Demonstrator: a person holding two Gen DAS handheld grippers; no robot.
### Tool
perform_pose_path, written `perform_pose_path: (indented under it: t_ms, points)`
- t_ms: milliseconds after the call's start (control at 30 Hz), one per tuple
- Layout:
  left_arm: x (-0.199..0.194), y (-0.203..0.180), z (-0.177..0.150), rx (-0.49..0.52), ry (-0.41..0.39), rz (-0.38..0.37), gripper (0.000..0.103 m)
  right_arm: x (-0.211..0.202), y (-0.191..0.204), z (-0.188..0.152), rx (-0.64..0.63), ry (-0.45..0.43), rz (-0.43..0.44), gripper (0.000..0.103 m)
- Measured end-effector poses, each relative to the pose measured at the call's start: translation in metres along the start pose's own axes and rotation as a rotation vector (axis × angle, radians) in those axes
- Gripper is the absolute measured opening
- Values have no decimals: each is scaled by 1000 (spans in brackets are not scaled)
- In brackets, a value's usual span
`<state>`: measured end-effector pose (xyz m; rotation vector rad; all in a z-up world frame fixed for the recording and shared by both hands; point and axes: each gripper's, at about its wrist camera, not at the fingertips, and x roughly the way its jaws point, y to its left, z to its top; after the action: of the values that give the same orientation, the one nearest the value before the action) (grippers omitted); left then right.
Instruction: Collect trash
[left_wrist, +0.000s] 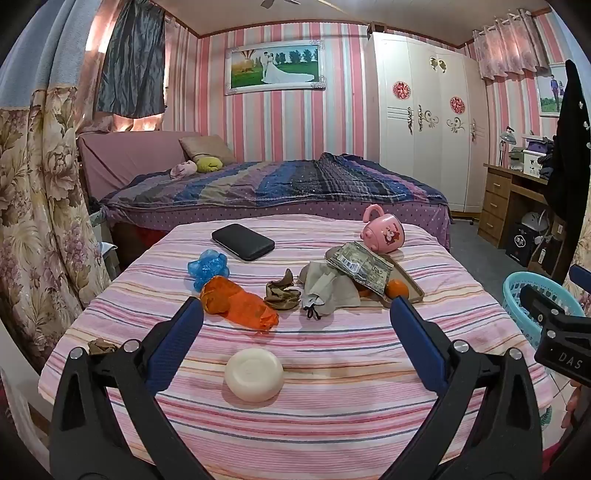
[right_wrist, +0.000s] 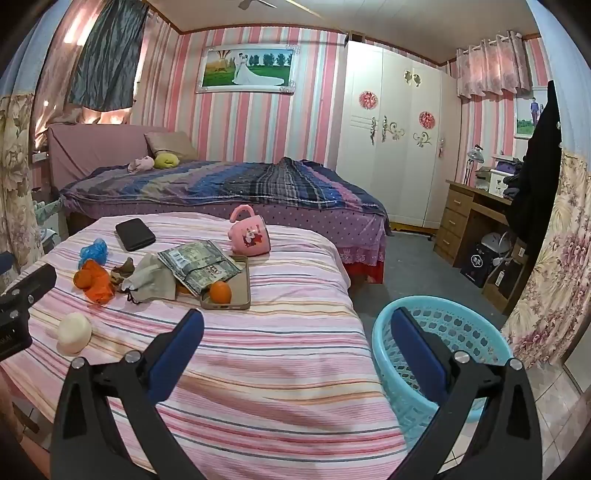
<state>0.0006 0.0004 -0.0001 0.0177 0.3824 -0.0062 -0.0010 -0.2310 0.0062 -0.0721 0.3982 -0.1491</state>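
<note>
Striped table (left_wrist: 332, 332) as the landmark here, pink cloth over it, clutter in the far half. Beyond its far edge, a big bed (left_wrist: 273, 184) under a purple-blue quilt. Down on the floor off its right side, a light blue basket (right_wrist: 461, 325), nothing visible inside.

On the table, roughly biggest first: a tan tray (right_wrist: 242, 291) right of centre with a crinkly printed wrapper (right_wrist: 199, 264) lying across it and an orange (right_wrist: 220, 291) at its near end. Leaning against the tray's left side, a grey cloth pouch (left_wrist: 325, 288). Left of that, an orange plastic bag (left_wrist: 240, 301), and touching its far end a crumpled blue plastic bag (left_wrist: 207, 266). Toward the far edge, a black case (left_wrist: 243, 242) on the left and a pink mug (left_wrist: 382, 230) tipped on its side on the right. Near edge, a white soap bar (left_wrist: 254, 374). Between orange bag and pouch, a small brown crumpled scrap (left_wrist: 282, 293); another brown scrap (left_wrist: 100, 345) at the table's left edge.

Left gripper (left_wrist: 295, 306) hanging over the near half, jaws spread as wide as they go, gripping nothing, soap bar sitting in the gap below. Right gripper (right_wrist: 297, 321) wide apart too, empty, straddling the table's right edge with one finger in front of the basket
</note>
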Motion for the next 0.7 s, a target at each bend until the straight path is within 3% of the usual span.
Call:
perform_pose_path:
  t_ms: [700]
  points:
    - [0, 0, 0, 8, -2, 3, 98, 1, -4, -1, 12, -14, -10, 99]
